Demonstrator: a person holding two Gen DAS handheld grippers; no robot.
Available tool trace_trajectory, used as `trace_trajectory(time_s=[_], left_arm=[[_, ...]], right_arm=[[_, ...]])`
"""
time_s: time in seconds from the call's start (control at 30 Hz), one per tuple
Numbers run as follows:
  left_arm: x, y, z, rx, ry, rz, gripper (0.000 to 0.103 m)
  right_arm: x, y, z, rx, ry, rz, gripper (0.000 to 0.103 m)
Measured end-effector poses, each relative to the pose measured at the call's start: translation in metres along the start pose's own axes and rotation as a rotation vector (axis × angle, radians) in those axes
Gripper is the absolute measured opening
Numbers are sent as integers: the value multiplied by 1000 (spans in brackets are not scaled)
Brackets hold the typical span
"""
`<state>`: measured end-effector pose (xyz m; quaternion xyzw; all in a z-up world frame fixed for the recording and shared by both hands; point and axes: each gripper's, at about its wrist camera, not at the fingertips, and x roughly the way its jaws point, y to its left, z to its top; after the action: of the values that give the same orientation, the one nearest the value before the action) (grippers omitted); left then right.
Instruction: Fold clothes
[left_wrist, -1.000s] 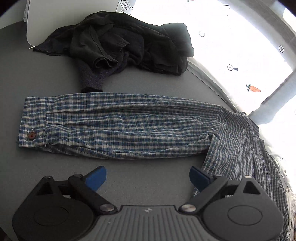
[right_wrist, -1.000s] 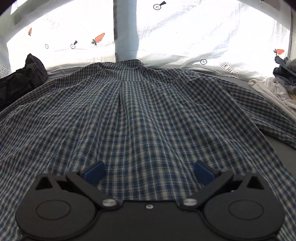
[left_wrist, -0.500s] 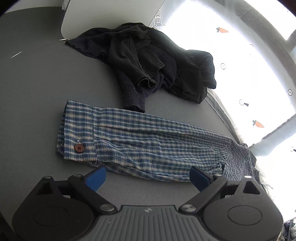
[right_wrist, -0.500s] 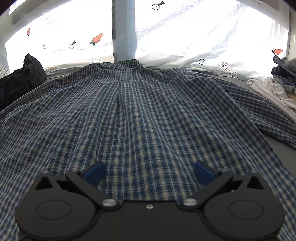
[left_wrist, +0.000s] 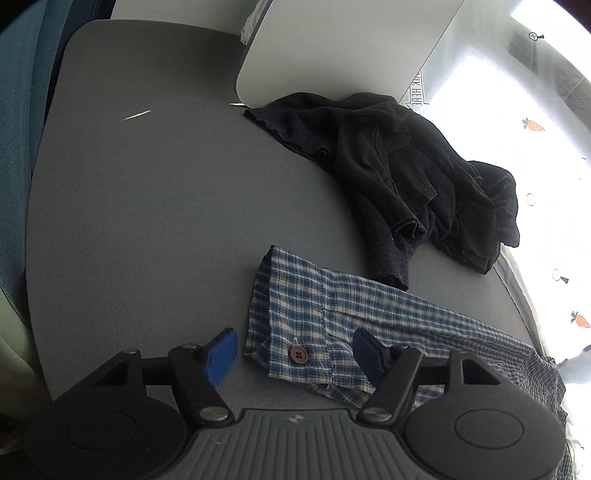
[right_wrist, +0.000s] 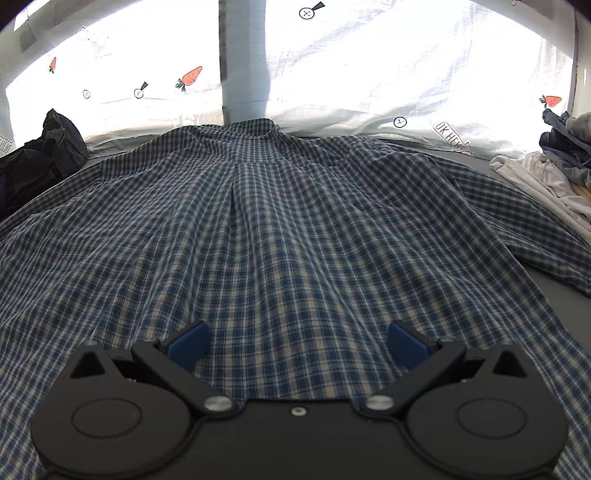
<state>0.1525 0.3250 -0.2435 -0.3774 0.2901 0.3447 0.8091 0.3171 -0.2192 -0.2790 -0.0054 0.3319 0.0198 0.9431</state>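
we see no box or basket here, only a grey table bearing clothes. the checked shirt lies spread flat, back side up, its collar at twelve o'clock by the white carrot-print cloth. its sleeve stretches across the table, and the cuff with a brown button lies at the near end. a heap of dark clothes sits at one o'clock from the cuff, one knitted sleeve touching the checked sleeve. pale and grey clothes lie at the shirt's three o'clock edge.

our left gripper hangs over the cuff with its jaws closing; the cuff corner lies between the blue pads, which do not yet press it. a second ago this gripper looked along the whole sleeve from the side, jaws wider; now it has come round to the cuff end. our right gripper hovers wide open over the shirt's back, gripping nothing, unchanged from before.
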Motion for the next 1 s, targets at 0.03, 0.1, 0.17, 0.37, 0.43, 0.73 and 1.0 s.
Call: trace_trajectory(time_s=[0.03,0.1,0.17,0.37,0.43,0.73,1.0], left_arm=[[2,-1,0,19,0,2,70],[6,-5,-1,58,1,2,70],[11,-10,-2,95,-1,-6,69],[19,-20,-2,75,41,-25,4],[18,-27,-3,52,80,-118,4],[-12,-158,-28,364,184,-586,4],[-9,-210,-76,487,344,-656,42]], right_arm=[[0,0,0,0,0,0,103],[0,0,0,0,0,0,103],[0,-1,0,0,0,1,103],[0,-1,0,1,0,0,103],[0,-1,0,1,0,0,103],[0,-1,1,2,0,1,103],[0,2,3,2,6,-12,103]])
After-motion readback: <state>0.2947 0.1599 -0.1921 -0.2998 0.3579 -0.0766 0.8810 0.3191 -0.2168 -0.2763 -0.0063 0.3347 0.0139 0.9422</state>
